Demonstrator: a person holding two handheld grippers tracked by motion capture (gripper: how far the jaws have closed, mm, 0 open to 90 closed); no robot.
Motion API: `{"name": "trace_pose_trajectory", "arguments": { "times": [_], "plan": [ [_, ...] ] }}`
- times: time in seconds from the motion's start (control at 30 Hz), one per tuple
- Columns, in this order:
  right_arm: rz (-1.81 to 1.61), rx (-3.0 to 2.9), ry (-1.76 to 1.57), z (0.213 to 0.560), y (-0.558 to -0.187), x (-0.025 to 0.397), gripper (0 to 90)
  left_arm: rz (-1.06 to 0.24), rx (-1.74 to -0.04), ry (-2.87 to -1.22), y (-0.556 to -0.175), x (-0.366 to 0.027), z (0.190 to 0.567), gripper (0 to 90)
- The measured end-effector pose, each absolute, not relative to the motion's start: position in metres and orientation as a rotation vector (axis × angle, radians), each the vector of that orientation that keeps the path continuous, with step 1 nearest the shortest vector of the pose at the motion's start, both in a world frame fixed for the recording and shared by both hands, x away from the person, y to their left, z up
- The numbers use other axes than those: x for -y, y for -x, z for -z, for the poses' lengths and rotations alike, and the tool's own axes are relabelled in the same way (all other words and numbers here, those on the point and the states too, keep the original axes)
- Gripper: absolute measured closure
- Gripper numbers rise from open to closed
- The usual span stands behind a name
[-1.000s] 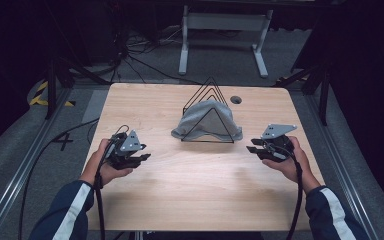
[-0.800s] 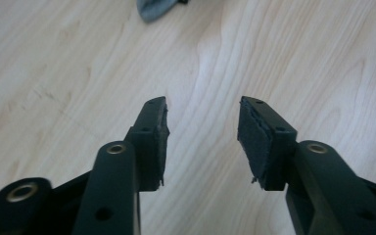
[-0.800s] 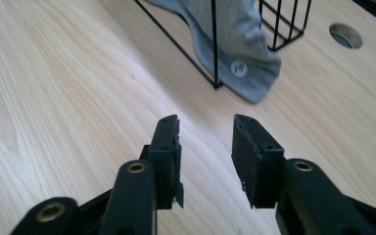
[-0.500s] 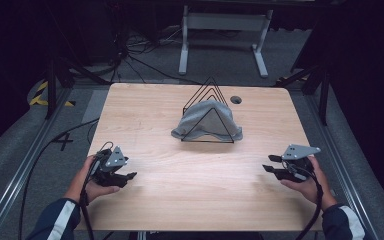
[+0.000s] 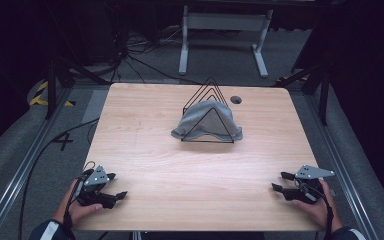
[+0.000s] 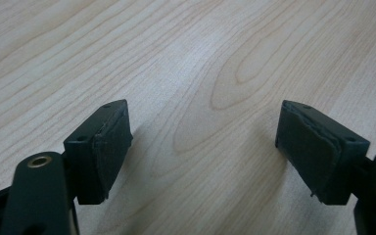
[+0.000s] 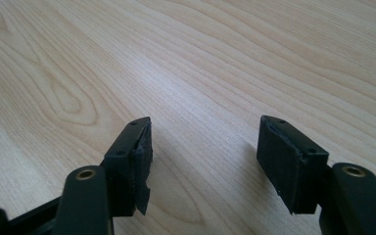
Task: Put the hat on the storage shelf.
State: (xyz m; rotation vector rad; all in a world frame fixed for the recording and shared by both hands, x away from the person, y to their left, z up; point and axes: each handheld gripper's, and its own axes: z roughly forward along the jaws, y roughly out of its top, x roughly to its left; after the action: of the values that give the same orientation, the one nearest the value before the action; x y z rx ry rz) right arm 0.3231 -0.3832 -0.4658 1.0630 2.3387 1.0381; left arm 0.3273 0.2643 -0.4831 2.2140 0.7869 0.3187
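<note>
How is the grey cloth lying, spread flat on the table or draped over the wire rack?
Draped. The grey cloth hangs over the black wire rack, whose triangular frames rise above and in front of it.

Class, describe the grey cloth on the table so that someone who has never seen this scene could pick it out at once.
Start at the light wooden table and look to its far middle, where a black wire rack of triangular frames stands near a small dark hole. The grey cloth is draped over that rack, its edges spilling onto the tabletop. It is the only soft, crumpled thing there; the open left gripper and right gripper sit apart at the near edge.
</note>
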Motion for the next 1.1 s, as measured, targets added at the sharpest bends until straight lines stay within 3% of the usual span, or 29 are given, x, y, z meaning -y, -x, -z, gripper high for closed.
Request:
{"name": "trace_pose_trajectory", "arguments": {
  "times": [0.37,1.1],
  "plan": [
    [-1.024,-2.308,-1.104,0.4674,-0.3229,0.3828,29.1,-0.330,-0.832,-2.209,-0.3269,-0.2636,0.4839,15.4],
    [-1.006,-2.274,-1.151,0.4672,-0.3235,0.3844,28.7,-0.339,-0.828,-2.221,-0.3275,-0.2633,0.4834,14.4]
  ]
}}
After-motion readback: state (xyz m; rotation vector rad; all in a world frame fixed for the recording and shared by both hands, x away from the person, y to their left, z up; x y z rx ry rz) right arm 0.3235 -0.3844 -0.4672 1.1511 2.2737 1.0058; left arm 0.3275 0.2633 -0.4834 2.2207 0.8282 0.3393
